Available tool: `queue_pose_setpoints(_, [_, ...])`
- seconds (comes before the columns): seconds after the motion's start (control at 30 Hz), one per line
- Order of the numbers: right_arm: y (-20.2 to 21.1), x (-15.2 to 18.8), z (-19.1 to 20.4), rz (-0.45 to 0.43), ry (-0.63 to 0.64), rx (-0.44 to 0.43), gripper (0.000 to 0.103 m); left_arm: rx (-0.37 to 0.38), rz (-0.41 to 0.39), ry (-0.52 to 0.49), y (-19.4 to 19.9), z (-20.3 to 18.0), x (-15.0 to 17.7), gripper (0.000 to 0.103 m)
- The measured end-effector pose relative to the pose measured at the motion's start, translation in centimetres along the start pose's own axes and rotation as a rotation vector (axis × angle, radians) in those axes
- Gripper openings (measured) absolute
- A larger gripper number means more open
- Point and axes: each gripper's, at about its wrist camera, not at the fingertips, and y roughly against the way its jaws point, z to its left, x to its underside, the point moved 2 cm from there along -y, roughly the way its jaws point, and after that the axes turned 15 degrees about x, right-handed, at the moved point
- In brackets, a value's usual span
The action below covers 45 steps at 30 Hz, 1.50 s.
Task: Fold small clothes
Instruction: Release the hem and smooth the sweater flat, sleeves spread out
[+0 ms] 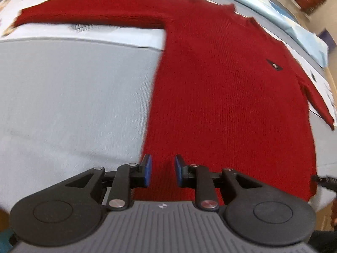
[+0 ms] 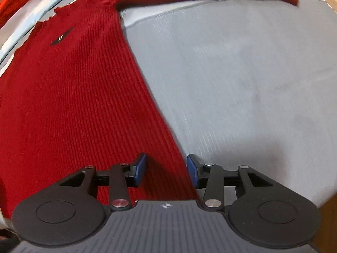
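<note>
With the red sweater (image 1: 221, 88) spread flat on the grey surface (image 1: 73, 105), both the left gripper (image 1: 161, 171) and right gripper (image 2: 166, 170) hover open and empty over its hem corners; pinch each corner squarely before lifting together.

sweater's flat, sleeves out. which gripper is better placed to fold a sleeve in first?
Roughly even. The left gripper sits open over the red sweater at its left edge; the right gripper sits open at the right edge. Each sleeve looks equally far.
</note>
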Motion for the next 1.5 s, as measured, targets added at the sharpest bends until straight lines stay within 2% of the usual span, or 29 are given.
queue_pose_setpoints(0.1, [0.7, 2.1, -1.4, -0.024, -0.027, -0.021, 0.044, -0.033, -0.054, 0.033, 1.1, 1.3, 2.3, 0.027])
queue_pose_setpoints(0.2, [0.8, 2.6, -2.2, -0.052, -0.079, -0.057, 0.04, -0.008, -0.03, 0.069, 0.4, 1.9, 4.2, 0.027])
queue_pose_setpoints(0.33, [0.9, 2.9, -2.3, -0.109, -0.092, -0.057, 0.013, -0.041, -0.033, 0.01, -0.3, 1.6, 5.5, 0.028])
queue_pose_setpoints(0.43, [1.4, 3.3, -2.6, -0.145, -0.097, -0.066, 0.01, 0.0, -0.035, -0.02, 0.0, 1.4, 5.8, 0.007])
queue_pose_setpoints(0.6, [5.0, 4.3, -4.2, -0.227, -0.186, -0.139, 0.009, 0.026, -0.125, -0.065, 4.2, 0.4, 5.3, 0.006])
queue_pose_setpoints(0.7, [4.4, 5.1, -3.7, -0.195, -0.134, -0.065, 0.008, -0.036, -0.111, -0.074, 4.1, 0.7, 5.9, 0.006])
queue_pose_setpoints(0.8, [2.8, 4.8, -3.2, -0.157, -0.125, -0.023, 0.01, -0.114, -0.024, -0.089, 2.1, 0.9, 6.7, 0.008])
queue_pose_setpoints(0.87, [3.3, 4.6, -2.6, -0.193, -0.091, -0.002, 0.011, -0.158, -0.093, -0.152, 3.2, -0.3, 6.5, 0.009])
queue_pose_setpoints(0.93, [4.9, 4.8, -2.0, -0.285, -0.074, 0.018, 0.017, -0.143, -0.17, -0.236, 4.6, -2.0, 6.2, 0.009])
queue_pose_setpoints(0.97, [5.7, 4.9, -2.0, -0.33, -0.056, 0.016, 0.027, -0.113, -0.191, -0.262, 4.9, -2.7, 6.2, 0.012])
queue_pose_setpoints(1.03, [6.3, 4.8, -1.3, -0.388, -0.003, -0.005, 0.034, -0.058, -0.159, -0.279, 4.2, -3.4, 6.6, 0.023])
queue_pose_setpoints(1.07, [6.1, 4.8, -0.9, -0.387, 0.021, -0.024, 0.037, -0.043, -0.1, -0.28, 3.1, -3.3, 6.9, 0.029])
queue_pose_setpoints(1.13, [4.5, 5.1, 0.0, -0.299, 0.069, -0.068, 0.044, -0.071, 0.045, -0.271, 0.7, -2.5, 7.9, 0.029])
queue_pose_setpoints(1.2, [2.6, 5.7, 0.6, -0.189, 0.107, -0.031, 0.044, -0.09, 0.03, -0.292, 0.5, -3.2, 8.0, 0.029])
queue_pose_setpoints(1.27, [2.8, 5.8, 1.1, -0.217, 0.127, -0.01, 0.044, -0.074, 0.002, -0.309, 1.3, -4.1, 7.7, 0.032])
queue_pose_setpoints(1.33, [3.5, 5.7, 1.5, -0.245, 0.134, -0.04, 0.045, -0.061, -0.013, -0.319, 1.8, -4.9, 7.9, 0.033])
queue_pose_setpoints(1.4, [3.3, 5.7, 1.8, -0.233, 0.141, -0.058, 0.048, -0.068, 0.002, -0.329, 2.0, -4.7, 8.2, 0.033])
queue_pose_setpoints(1.5, [2.6, 5.8, 2.4, -0.215, 0.174, -0.028, 0.049, -0.092, 0.038, -0.333, 0.8, -4.6, 8.1, 0.034])
